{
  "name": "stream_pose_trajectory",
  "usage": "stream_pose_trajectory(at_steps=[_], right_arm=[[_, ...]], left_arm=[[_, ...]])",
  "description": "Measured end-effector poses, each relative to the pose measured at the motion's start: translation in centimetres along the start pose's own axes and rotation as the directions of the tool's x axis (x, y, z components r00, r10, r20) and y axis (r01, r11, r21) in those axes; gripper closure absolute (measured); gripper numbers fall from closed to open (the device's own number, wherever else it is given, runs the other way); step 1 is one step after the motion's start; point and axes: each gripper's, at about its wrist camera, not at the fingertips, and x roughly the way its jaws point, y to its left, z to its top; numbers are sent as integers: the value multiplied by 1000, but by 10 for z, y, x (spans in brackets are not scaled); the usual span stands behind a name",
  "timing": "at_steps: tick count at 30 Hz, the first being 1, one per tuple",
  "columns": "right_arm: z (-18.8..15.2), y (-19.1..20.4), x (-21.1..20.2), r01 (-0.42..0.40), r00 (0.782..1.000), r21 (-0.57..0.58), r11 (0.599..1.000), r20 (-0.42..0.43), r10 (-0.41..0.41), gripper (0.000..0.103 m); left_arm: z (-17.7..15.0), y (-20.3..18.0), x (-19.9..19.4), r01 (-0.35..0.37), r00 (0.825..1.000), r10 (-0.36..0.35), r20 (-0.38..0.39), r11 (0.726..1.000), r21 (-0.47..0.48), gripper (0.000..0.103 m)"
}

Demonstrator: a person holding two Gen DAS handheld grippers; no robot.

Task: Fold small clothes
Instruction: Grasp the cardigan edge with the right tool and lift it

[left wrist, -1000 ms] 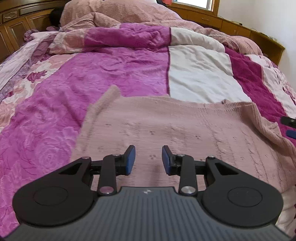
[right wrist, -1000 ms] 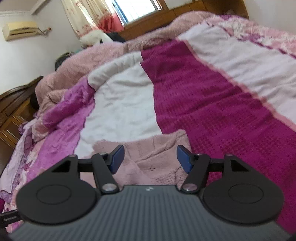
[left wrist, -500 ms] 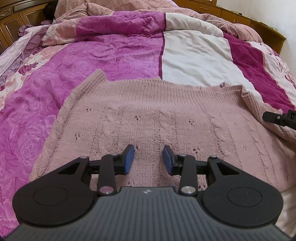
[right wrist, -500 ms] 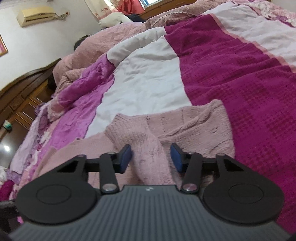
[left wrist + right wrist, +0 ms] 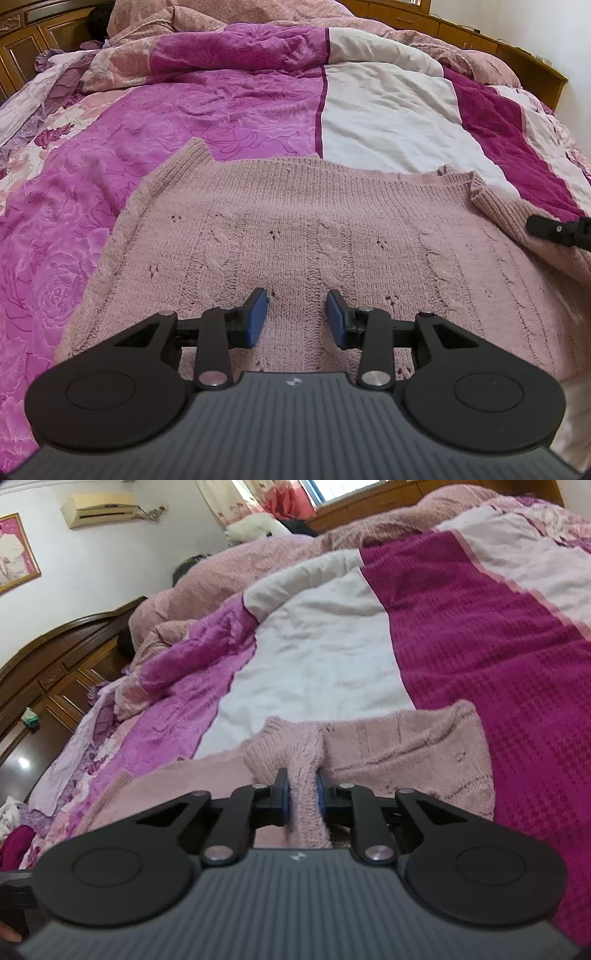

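Note:
A pale pink knitted sweater (image 5: 303, 229) lies spread flat on the bed. My left gripper (image 5: 297, 315) is open and hovers low over its near middle, holding nothing. My right gripper (image 5: 302, 794) is shut on a raised fold of the sweater's sleeve (image 5: 295, 749) at the sweater's right side. The rest of that sleeve (image 5: 417, 753) lies flat to the right. Part of the right gripper (image 5: 557, 230) shows at the right edge of the left wrist view, over the sleeve.
The bed is covered by a patchwork quilt (image 5: 229, 107) in magenta, white and dark red. A bunched pink duvet (image 5: 258, 565) lies at the head of the bed. A wooden headboard with cabinets (image 5: 62, 664) stands on the left.
My right gripper has closed on the sleeve fold; it was open around it before. My left gripper has come down closer over the sweater and stays open.

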Motion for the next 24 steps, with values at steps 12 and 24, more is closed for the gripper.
stream_pose_trajectory(at_steps=[12, 24], right_arm=[[-2, 5, -5, -76, 997, -52, 996, 7, 77, 86], [1, 13, 3, -124, 992, -72, 990, -45, 121, 81]], left_arm=[[-1, -1, 1, 5, 1000, -5, 5, 1000, 8, 59], [-1, 0, 1, 5, 1000, -5, 7, 1000, 20, 59]])
